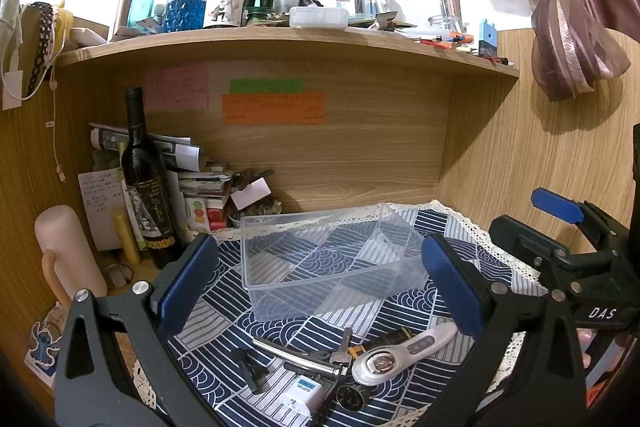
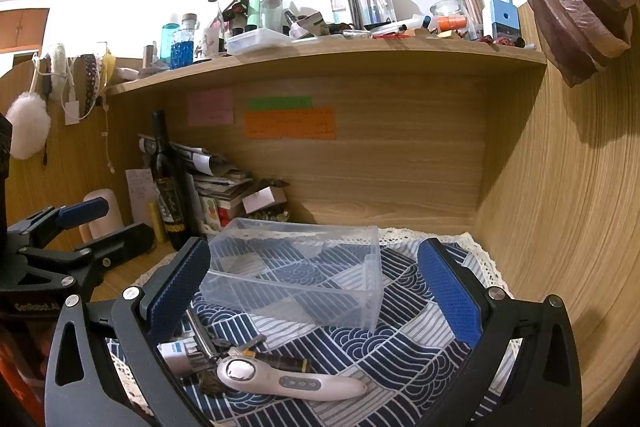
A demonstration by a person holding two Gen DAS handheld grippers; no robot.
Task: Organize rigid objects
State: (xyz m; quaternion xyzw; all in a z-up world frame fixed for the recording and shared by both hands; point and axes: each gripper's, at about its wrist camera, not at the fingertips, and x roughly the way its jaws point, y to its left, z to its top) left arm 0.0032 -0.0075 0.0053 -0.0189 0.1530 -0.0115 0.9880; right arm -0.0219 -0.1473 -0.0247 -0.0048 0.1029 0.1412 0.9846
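A clear plastic box [image 1: 328, 259] stands empty on the blue patterned cloth [image 1: 280, 323]; it also shows in the right wrist view [image 2: 296, 275]. In front of it lies a pile: a white handheld device [image 1: 400, 355] [image 2: 288, 379], keys [image 1: 340, 351], a metal bar [image 1: 296, 355], a white plug adapter [image 1: 300, 395] and a black clip [image 1: 250, 367]. My left gripper [image 1: 320, 287] is open and empty above the pile. My right gripper [image 2: 316, 299] is open and empty, to the right of the pile; it also shows at the right of the left wrist view [image 1: 560, 227].
A dark wine bottle [image 1: 148, 187], stacked papers and boxes [image 1: 200, 187] and a pink cylinder [image 1: 64, 251] stand at the back left. A crowded shelf [image 1: 280, 43] runs overhead. A wooden side wall [image 2: 560, 227] closes the right. A curtain [image 1: 576, 39] hangs there.
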